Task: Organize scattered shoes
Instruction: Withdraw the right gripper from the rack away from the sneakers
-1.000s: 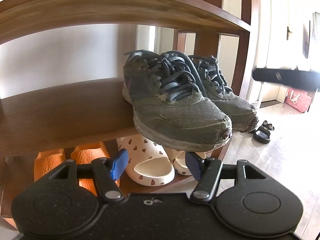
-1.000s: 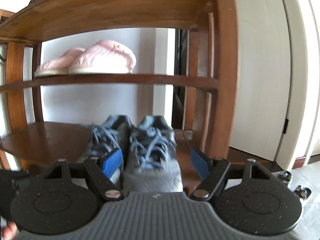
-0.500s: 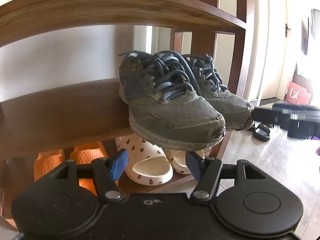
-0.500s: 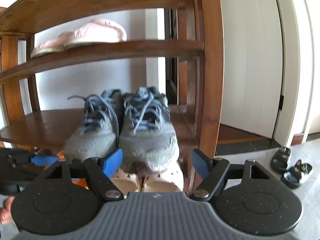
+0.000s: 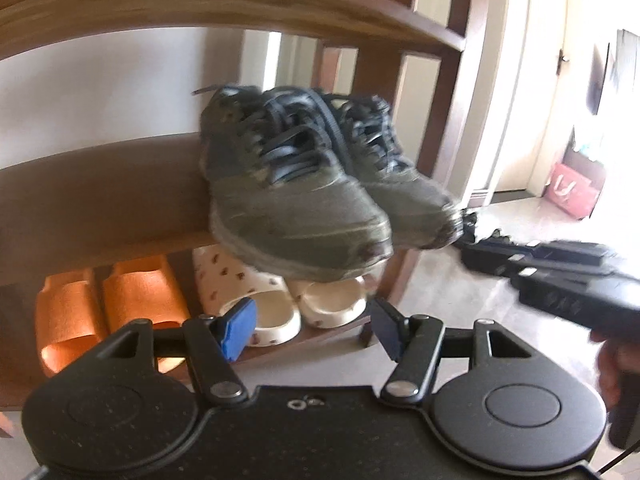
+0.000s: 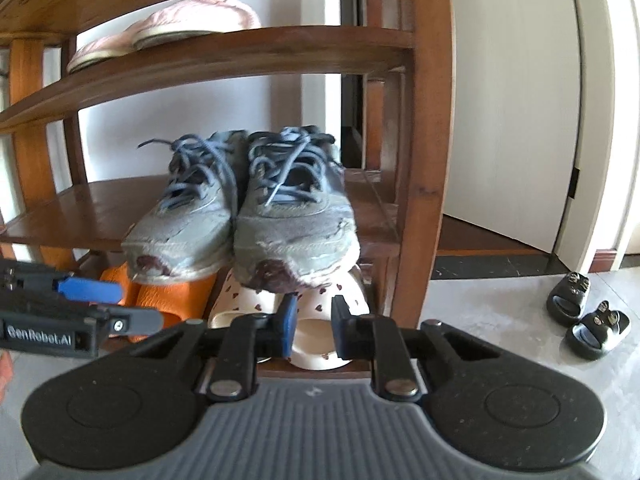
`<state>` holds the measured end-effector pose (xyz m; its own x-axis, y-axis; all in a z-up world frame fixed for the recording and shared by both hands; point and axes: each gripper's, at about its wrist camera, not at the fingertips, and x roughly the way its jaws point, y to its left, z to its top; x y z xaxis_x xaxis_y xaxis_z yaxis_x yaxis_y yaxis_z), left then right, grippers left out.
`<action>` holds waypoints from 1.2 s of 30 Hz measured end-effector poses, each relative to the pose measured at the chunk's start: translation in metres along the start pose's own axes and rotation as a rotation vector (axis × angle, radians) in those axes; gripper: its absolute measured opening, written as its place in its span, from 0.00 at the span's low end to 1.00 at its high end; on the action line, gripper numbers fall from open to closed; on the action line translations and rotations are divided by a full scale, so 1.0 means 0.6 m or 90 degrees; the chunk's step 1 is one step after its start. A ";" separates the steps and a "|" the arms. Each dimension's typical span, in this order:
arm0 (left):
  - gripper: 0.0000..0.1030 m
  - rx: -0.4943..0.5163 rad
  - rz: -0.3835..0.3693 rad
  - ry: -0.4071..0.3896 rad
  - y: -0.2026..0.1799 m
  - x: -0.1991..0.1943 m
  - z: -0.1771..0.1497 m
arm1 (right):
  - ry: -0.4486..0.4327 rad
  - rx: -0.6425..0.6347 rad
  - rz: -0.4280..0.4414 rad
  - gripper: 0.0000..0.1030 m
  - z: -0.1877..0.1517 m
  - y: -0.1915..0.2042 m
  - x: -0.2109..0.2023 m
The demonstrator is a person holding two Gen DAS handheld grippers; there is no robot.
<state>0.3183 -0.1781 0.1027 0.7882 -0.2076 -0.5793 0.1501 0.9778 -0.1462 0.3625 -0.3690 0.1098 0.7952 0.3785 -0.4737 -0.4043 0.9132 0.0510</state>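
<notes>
A worn grey sneaker pair [image 5: 296, 216] with blue laces stands on the middle shelf [image 5: 100, 200] of a wooden rack, toes hanging over the front edge. The right wrist view shows both sneakers [image 6: 292, 224] head-on. My left gripper [image 5: 312, 328] hangs open below and in front of the toes, holding nothing. Just under the right shoe's toe, my right gripper [image 6: 314, 320] is closing. Its pads stand a narrow gap apart with nothing between them. A small pair of black sandals [image 6: 580, 312] lies on the floor to the right of the rack.
Orange slippers [image 5: 140, 292] and white heart-print slippers [image 5: 260, 304] fill the bottom shelf. Pink slippers [image 6: 172, 28] sit on the shelf above. The rack's right post [image 6: 424, 160] stands close to the sneakers. A white door [image 6: 520, 100] and a pink bag [image 5: 572, 192] lie beyond.
The right gripper's jaws have drawn from wide apart to a narrow gap. It has sunk and pulled back from the sneakers, so the bottom shelf and floor sandals show.
</notes>
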 end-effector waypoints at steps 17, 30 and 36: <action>0.60 -0.114 0.031 -0.002 0.035 0.039 0.046 | 0.014 -0.044 0.020 0.20 0.030 0.028 0.060; 0.61 -0.028 0.084 -0.020 0.040 0.065 0.042 | 0.013 0.050 0.023 0.23 0.013 0.026 0.083; 0.61 0.016 0.109 -0.005 0.028 0.051 0.016 | 0.063 0.059 0.030 0.42 -0.042 0.045 0.080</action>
<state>0.3503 -0.1678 0.0901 0.8084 -0.0384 -0.5873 0.0285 0.9993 -0.0261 0.3784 -0.3301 0.0663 0.7262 0.4091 -0.5525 -0.3937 0.9063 0.1537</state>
